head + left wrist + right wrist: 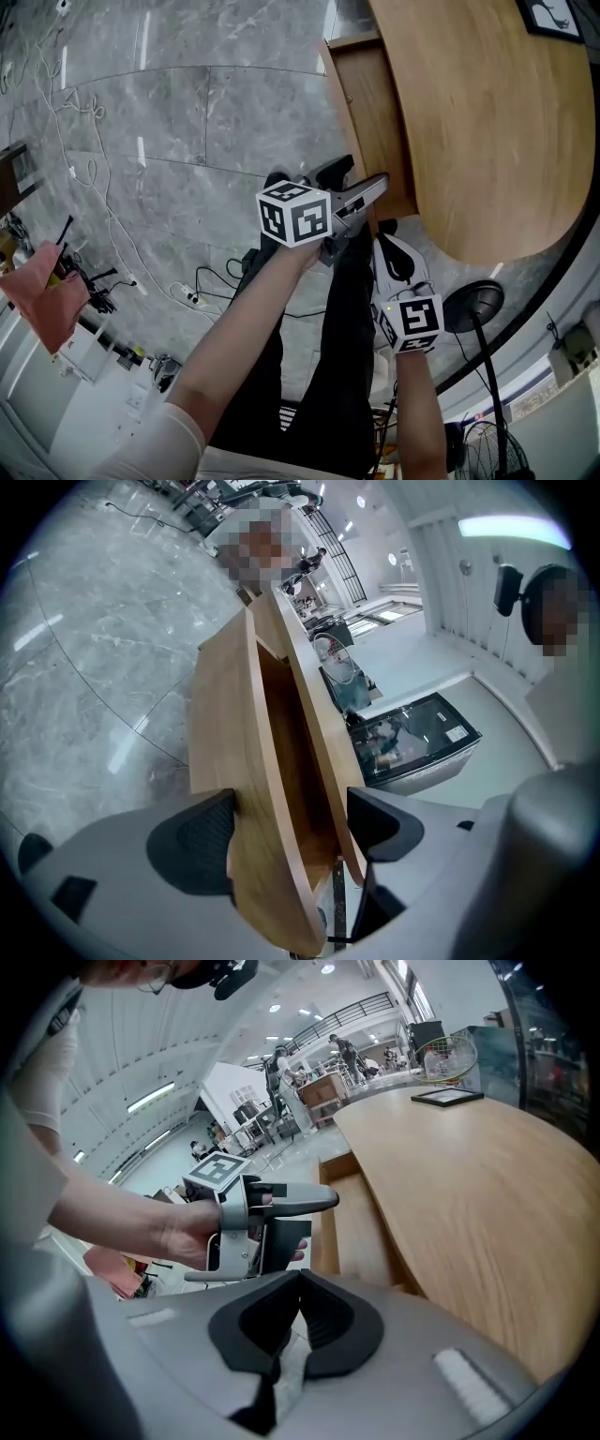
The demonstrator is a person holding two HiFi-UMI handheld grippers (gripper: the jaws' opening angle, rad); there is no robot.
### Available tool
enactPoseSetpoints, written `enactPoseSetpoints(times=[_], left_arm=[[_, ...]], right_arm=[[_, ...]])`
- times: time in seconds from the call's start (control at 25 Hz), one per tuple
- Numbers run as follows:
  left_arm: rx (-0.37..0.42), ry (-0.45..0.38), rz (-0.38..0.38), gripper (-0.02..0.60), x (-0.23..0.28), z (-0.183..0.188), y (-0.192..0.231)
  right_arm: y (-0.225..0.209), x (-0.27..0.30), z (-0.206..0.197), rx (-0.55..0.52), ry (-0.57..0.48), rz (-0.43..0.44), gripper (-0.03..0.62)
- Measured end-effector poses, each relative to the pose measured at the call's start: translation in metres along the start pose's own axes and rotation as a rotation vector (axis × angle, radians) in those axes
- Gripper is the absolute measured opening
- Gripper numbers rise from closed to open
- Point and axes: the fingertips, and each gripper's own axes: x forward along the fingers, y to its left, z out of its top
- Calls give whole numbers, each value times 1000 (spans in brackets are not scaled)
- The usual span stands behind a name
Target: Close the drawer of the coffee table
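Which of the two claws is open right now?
The left claw: its jaws are spread apart on either side of the wooden drawer. The right claw has its jaws closed together, holding nothing.

text: none legible | numbers, brands: none | marker cubes (pixel 294 214): black-white square patterns only

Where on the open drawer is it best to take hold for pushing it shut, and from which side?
Grip the front panel of the drawer near its end, coming from the floor side, away from the table top. The panel is a thin board standing clear of the table. The left gripper has its jaws apart around that end.
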Motion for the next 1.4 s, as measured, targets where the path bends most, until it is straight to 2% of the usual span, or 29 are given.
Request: enactPoseSetpoints(times=[0.68,1.12,1.4], left_arm=[[-1,0,-30,379,45,3,-26],[9,16,-64,382,62,2,-34],[45,40,-96,382,74,4,-42]], right_arm=[[-34,-10,-3,19,-6,-5,11],[-39,-11,0,24,-16,40,11],[-43,-10,3,40,-36,63,11]])
